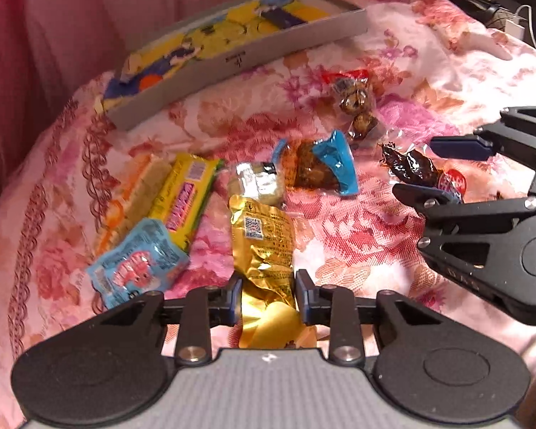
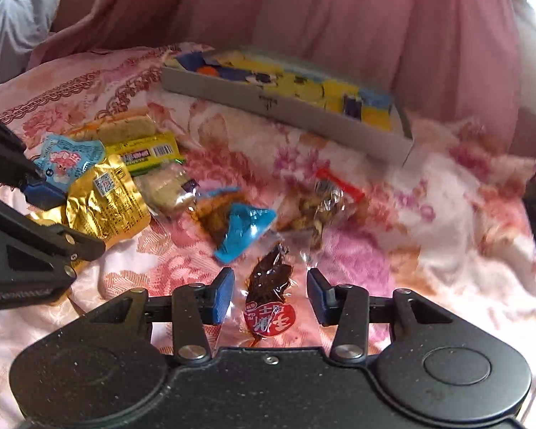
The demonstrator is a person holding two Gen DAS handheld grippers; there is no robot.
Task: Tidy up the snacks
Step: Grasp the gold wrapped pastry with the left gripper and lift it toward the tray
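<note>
In the left wrist view, the left hand-held gripper (image 1: pixel 268 298) sits low over a floral bedspread (image 1: pixel 357 236), its jaws parted around the near end of a gold foil packet (image 1: pixel 264 239). The pads stand just beside the foil on both sides, but I cannot tell whether they touch it. The packet's long axis runs straight away from the gripper, towards the far grey box (image 1: pixel 239 60) that already holds yellow and blue packs. To the left lie a light-blue packet (image 1: pixel 137 262) and a yellow wafer bar (image 1: pixel 185 196); to the right, the right hand-held gripper (image 1: pixel 443 168) hangs open.

In the right wrist view, the right hand-held gripper (image 2: pixel 268 295) is wide open, holding nothing, with a dark brown snack in clear wrap (image 2: pixel 269 293) lying between its fingers, long axis pointing away. The pads are clear of the wrap. This snack is plainly the right one's to take; the gold foil packet (image 2: pixel 103 200) lies far left, at the left gripper.
</note>
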